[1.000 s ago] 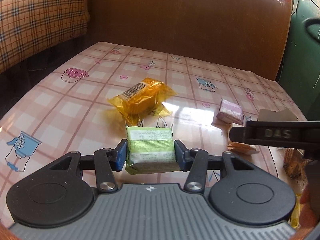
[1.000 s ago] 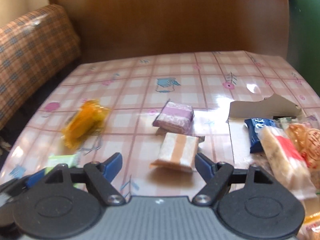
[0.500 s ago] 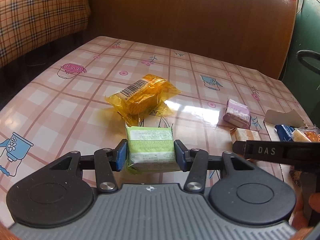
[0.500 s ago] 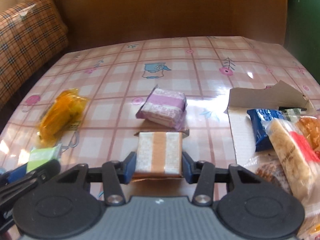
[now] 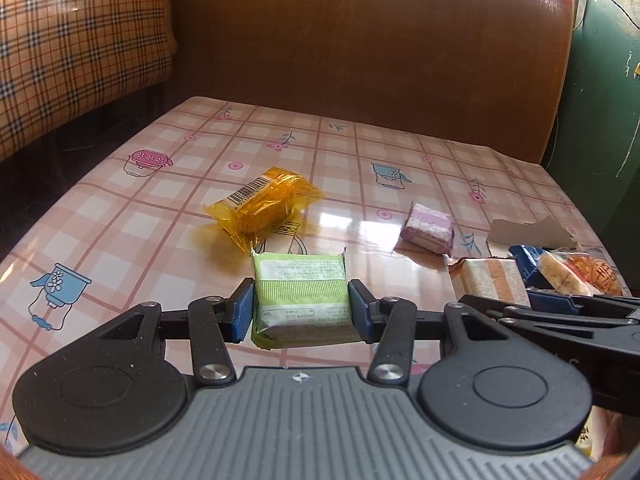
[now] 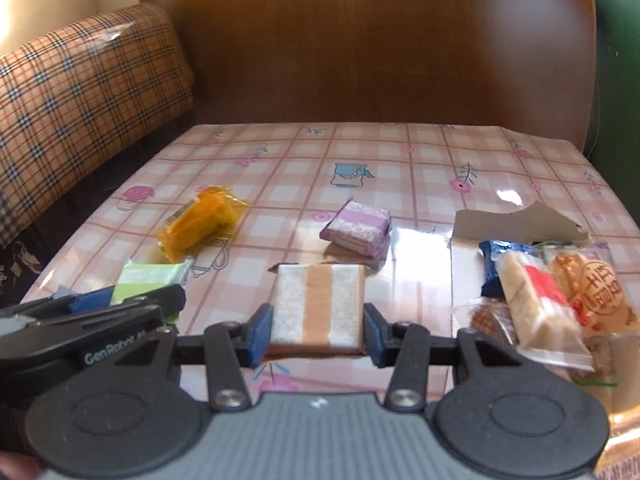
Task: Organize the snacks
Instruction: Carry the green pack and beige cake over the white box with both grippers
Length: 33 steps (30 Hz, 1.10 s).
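Bare tablecloth point(image 5: 120, 220) beyond both packets

Covering the table point(image 5: 120, 216), a glossy, smooth oilcloth throwing back window glare. Behind, polished wood panelling point(image 5: 360, 60); beside it, checked woven cloth on the sofa point(image 5: 72, 40). Showing crinkled, shiny translucent film on the yellow packet point(image 5: 264, 200); duller film on the green packet point(image 5: 302, 296). Looking like torn matt cardboard, the flap point(image 6: 516, 224). Matt black plastic gripper links, bright metal rivets point(image 5: 217, 372).
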Available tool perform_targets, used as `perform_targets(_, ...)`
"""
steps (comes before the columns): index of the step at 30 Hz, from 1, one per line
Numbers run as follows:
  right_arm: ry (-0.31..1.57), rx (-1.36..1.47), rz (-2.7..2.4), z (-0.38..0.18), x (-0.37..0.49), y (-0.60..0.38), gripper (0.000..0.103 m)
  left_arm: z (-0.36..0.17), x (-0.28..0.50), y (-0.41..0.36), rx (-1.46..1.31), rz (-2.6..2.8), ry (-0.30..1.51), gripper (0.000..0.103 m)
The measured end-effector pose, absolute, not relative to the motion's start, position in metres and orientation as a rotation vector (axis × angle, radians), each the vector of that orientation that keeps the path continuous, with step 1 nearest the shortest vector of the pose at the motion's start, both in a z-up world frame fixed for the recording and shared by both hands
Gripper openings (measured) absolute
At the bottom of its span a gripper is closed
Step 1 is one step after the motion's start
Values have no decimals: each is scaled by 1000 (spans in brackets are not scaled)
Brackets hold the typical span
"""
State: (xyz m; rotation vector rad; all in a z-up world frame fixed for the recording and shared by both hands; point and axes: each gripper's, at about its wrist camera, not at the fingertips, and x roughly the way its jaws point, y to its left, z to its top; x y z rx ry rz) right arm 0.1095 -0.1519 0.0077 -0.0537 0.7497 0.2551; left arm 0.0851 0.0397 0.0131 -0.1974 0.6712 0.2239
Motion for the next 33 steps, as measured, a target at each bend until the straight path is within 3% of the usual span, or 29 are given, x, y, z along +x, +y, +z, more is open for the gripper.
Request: perform_targets(33, 636, -91, 273, 42, -5, -196, 46, 63, -35, -27, -160, 221, 625, 59)
